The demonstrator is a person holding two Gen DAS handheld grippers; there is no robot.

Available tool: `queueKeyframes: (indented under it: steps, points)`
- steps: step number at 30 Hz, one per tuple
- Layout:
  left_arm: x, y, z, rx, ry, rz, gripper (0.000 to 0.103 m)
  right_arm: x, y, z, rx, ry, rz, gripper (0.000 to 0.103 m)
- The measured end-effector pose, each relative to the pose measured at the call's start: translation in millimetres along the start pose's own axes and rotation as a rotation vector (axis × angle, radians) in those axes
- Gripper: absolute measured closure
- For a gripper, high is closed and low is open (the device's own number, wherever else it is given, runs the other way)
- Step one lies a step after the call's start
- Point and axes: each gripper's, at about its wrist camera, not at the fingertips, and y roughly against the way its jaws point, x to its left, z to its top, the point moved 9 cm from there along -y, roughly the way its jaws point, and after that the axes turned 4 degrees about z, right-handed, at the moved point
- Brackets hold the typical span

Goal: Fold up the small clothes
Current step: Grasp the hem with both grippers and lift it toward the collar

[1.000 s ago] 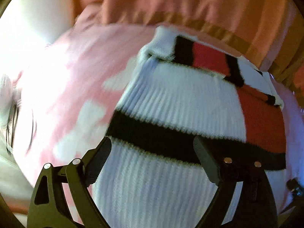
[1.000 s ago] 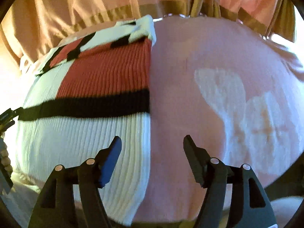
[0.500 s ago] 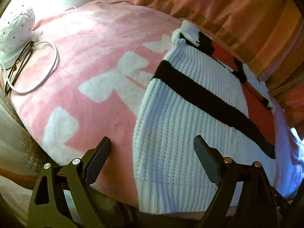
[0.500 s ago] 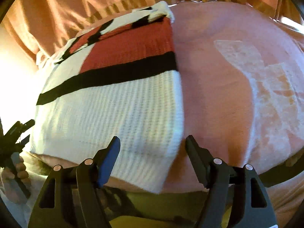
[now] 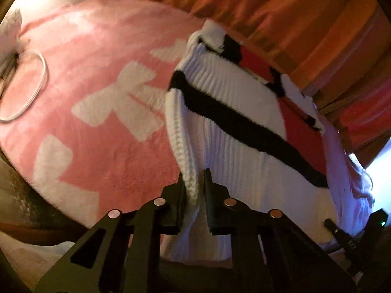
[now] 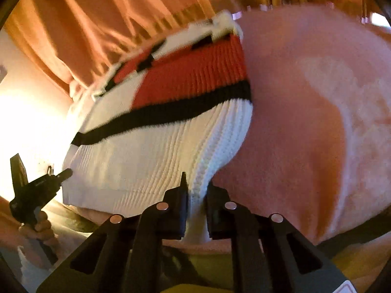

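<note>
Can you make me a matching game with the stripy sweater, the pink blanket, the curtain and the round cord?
Things:
1. white knitted sweater with black stripe and red patch
2. fluffy pink blanket
3. orange curtain
4. looped white cord

Descriptions:
A. hangs behind the bed
B. has white bow shapes
C. pinched at its near corners by both grippers
D. lies on the blanket's far left edge

Pairs: 1-C, 2-B, 3-A, 4-D

Bare pink blanket (image 5: 102,151) left of sweater (image 5: 244,122), orange curtain (image 5: 281,12) behind
</note>
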Motion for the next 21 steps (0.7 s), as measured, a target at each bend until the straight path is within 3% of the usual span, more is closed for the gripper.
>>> queueKeyframes:
  steps: [5, 10, 17, 21]
  points:
    - [-3.6, 38.3, -13.5, 0.003, -0.013, -0.036, 0.094, 3.5, 43.0, 0.6, -0.046, 0.034, 0.002, 0.093]
    - [-14.4, 66.2, -40.5, 0.017, -0.09, -0.02, 0.094, -8.1, 72.9, -22.6, -0.003, 0.018, -0.014, 0.093]
    - [-7.3, 109.5, -92.2, 0.083, -0.114, -0.003, 0.094, -12.3, 112.4, -77.4, 0.082, 0.025, -0.026, 0.093]
    - [-11.4, 147.5, -103.6, 0.077, -0.118, -0.018, 0.094, -5.7, 143.7, -88.6, 0.07, 0.031, 0.002, 0.093]
